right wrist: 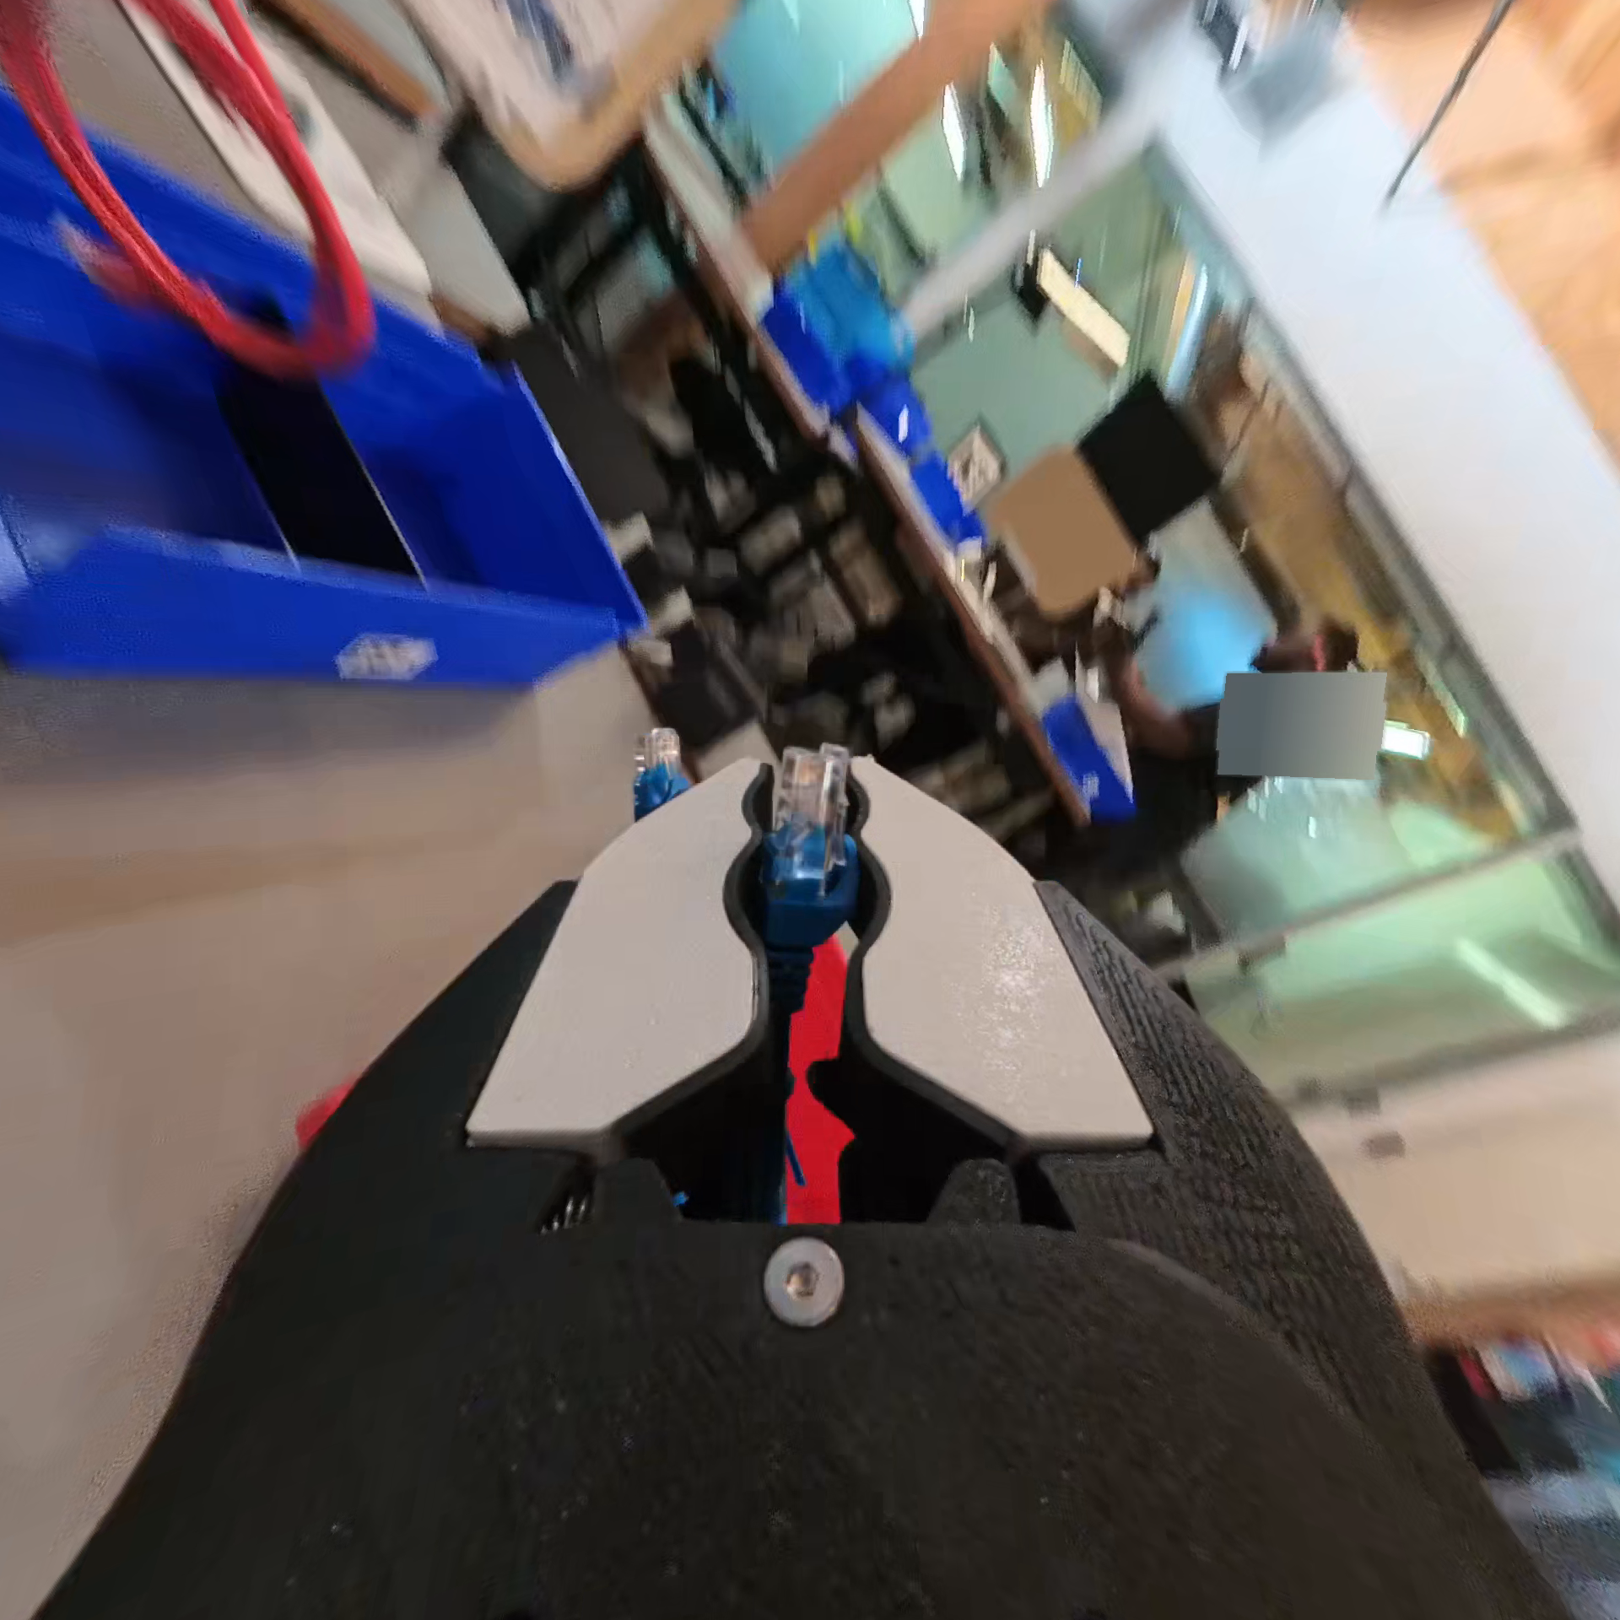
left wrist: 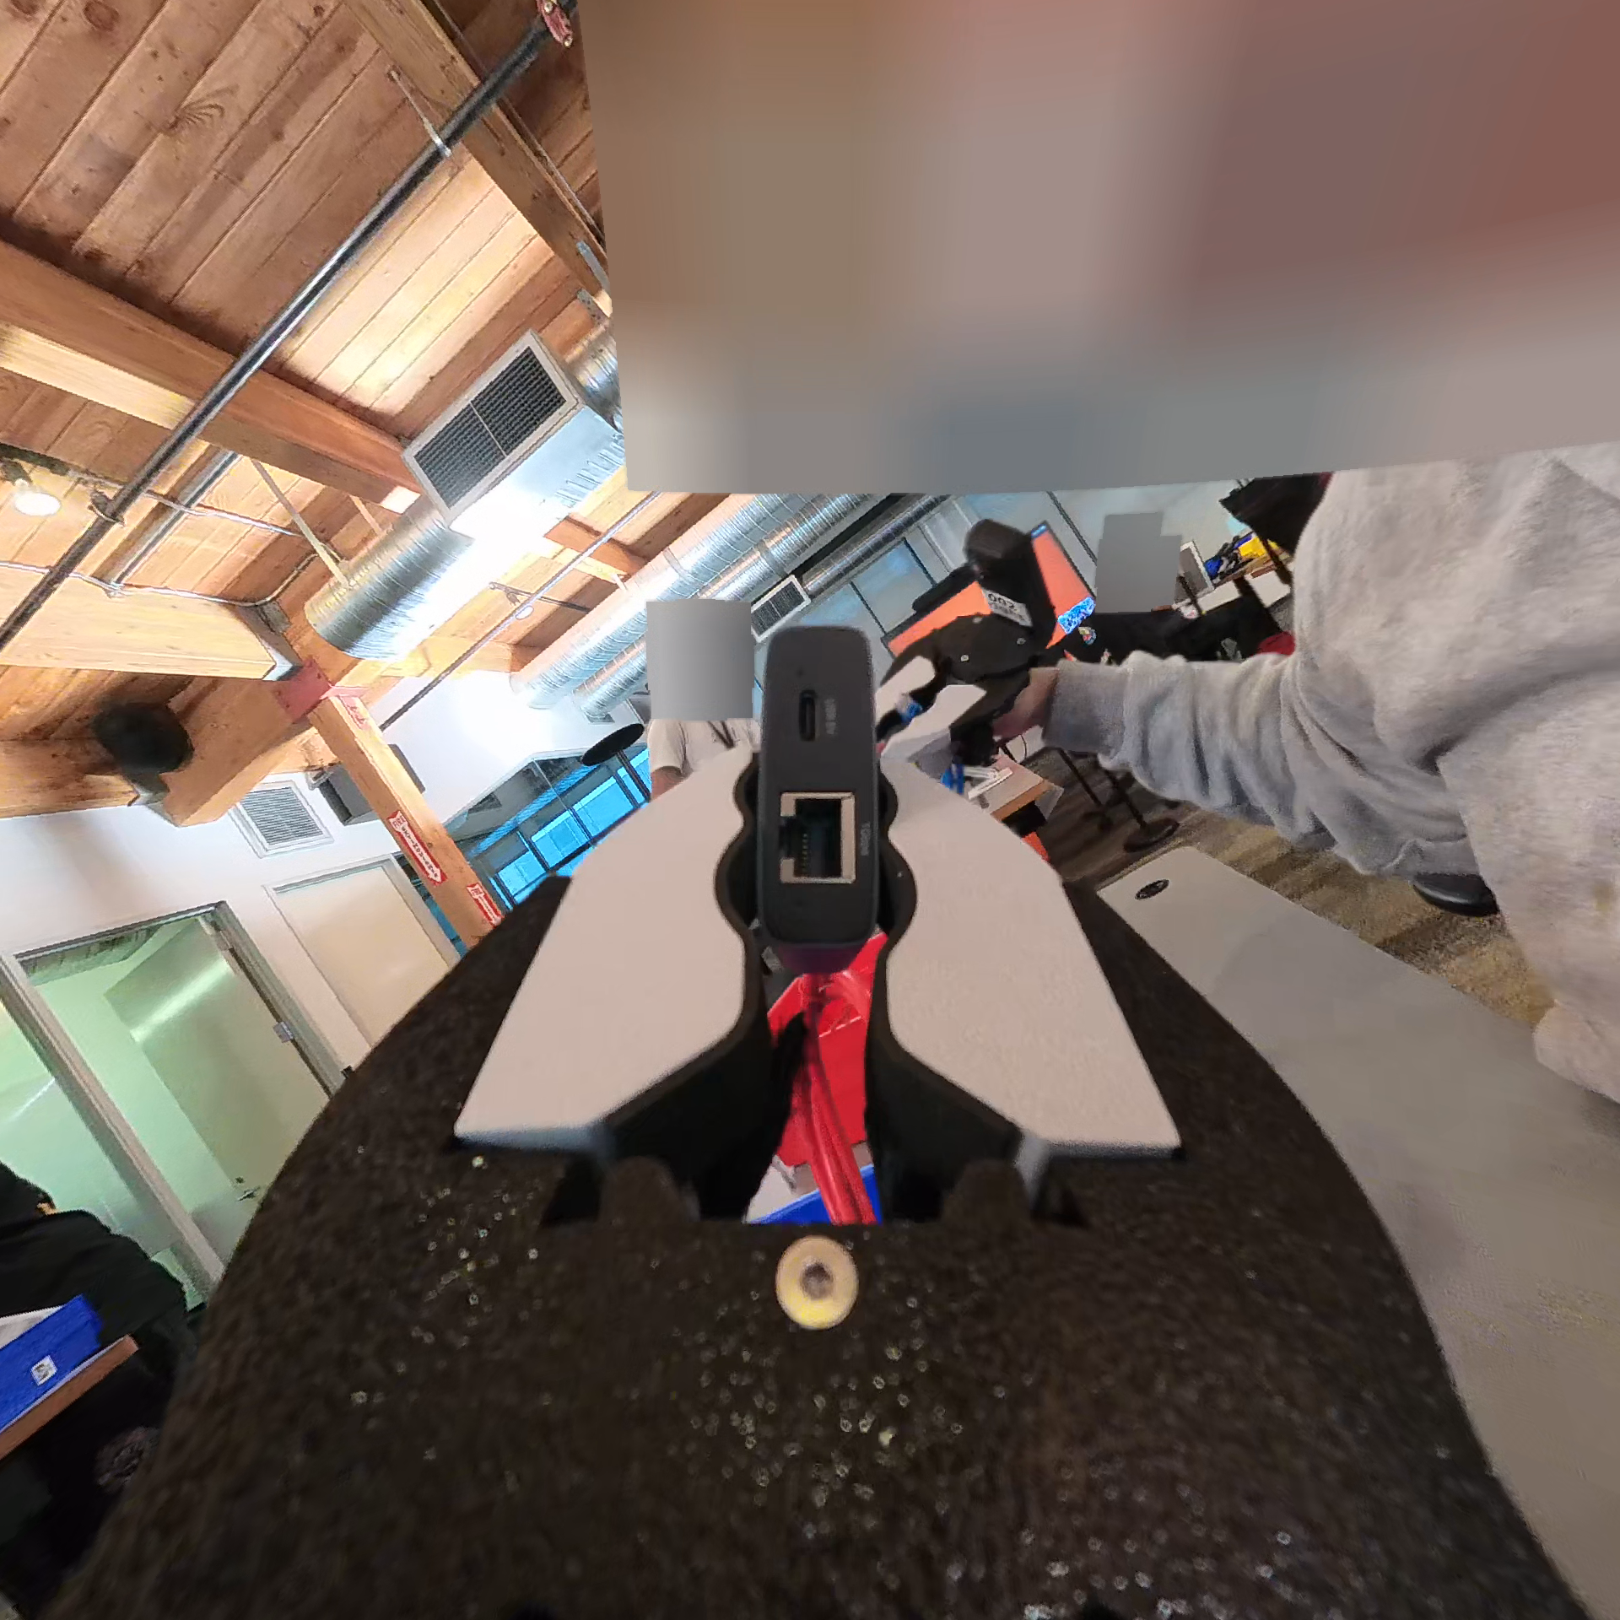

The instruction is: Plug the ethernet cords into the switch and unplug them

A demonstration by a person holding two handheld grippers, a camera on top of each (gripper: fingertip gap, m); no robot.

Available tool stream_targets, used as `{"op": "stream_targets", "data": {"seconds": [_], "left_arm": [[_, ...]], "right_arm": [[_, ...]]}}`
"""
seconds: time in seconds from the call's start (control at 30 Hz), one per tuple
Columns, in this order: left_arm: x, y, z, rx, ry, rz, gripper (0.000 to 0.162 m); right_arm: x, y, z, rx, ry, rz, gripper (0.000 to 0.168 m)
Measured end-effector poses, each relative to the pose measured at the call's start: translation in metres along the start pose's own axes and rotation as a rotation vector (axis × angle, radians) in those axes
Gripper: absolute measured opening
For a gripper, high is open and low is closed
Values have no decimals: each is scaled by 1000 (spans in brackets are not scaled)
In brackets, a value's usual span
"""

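Left gripper [left wrist: 820, 789] is clamped on a black adapter [left wrist: 817, 780], the slim body pinched between the grey fingers [left wrist: 649, 947] in their scalloped notch. Its long axis runs straight out along the fingers, tip poking past them toward the room, and the face with the network socket [left wrist: 817, 835] and a small oval port above it is turned up at the camera. There is tiny print beside each port; I leave it unread. Below the adapter, red cable [left wrist: 828, 1096] shows through the gap, with a sliver of blue under it.

Over to the right gripper [right wrist: 811, 789]: closed on a blue network cable [right wrist: 802, 877], gripping the boot, the clear plug [right wrist: 813, 780] pointing forward just past the tips and the cord trailing back down between the fingers. A second clear plug on blue [right wrist: 657, 767] sits just left of the left finger.

Farther out, a blue bin [right wrist: 263, 605] sits on the pale table [right wrist: 219, 833] with a pale emblem on its rim, a red cable loop [right wrist: 263, 289] hanging over it. In the left wrist view, the right gripper [left wrist: 982, 649] shows beyond, held by a grey-sleeved arm [left wrist: 1227, 728]. Background is motion-blurred.
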State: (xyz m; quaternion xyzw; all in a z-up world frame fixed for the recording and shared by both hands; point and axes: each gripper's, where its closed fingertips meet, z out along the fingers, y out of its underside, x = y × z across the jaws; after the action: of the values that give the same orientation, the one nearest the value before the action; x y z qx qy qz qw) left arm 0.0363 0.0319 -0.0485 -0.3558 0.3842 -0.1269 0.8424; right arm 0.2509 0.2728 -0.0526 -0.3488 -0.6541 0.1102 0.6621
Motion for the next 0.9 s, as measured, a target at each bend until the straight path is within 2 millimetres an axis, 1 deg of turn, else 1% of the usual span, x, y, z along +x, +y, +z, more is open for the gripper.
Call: {"op": "stream_targets", "data": {"seconds": [0.07,0.13,0.2,0.27,0.33,0.4,0.47,0.53,0.6,0.63,0.67,0.73,0.8,0.9], "left_arm": [[1,1,1,-11,7,8,21],[2,3,1,-20,12,12,21],[2,4,1,-19,16,4,21],[3,6,1,-21,17,-3,21],[2,8,1,-24,17,-9,21],[2,8,0,-22,19,-16,21],[2,7,0,-22,21,-15,21],[2,7,0,-28,27,-11,21],[3,9,-1,-38,34,-4,21],[3,10,-1,-44,35,-1,21],[3,11,-1,-49,37,0,21],[3,14,-2,-60,39,3,21],[3,18,-2,-71,39,2,21],[1,21,-3,-77,36,-6,21]], "right_arm": [[5,38,-7,-151,9,7,12],[4,76,-8,-299,18,-20,12],[-2,102,-3,-390,24,-86,12],[-10,125,6,-477,29,-199,13],[-25,150,16,-570,-19,-284,13],[-45,172,25,-638,-108,-305,13],[-64,189,32,-675,-190,-282,14],[-80,200,34,-724,-274,-221,26],[-92,203,32,-782,-357,-88,39],[-94,201,30,-805,-381,-2,49],[-92,197,29,-819,-387,82,55],[-79,186,25,-817,-372,207,61],[-58,167,23,-775,-326,289,63],[-36,131,23,-689,-275,307,63]]}}
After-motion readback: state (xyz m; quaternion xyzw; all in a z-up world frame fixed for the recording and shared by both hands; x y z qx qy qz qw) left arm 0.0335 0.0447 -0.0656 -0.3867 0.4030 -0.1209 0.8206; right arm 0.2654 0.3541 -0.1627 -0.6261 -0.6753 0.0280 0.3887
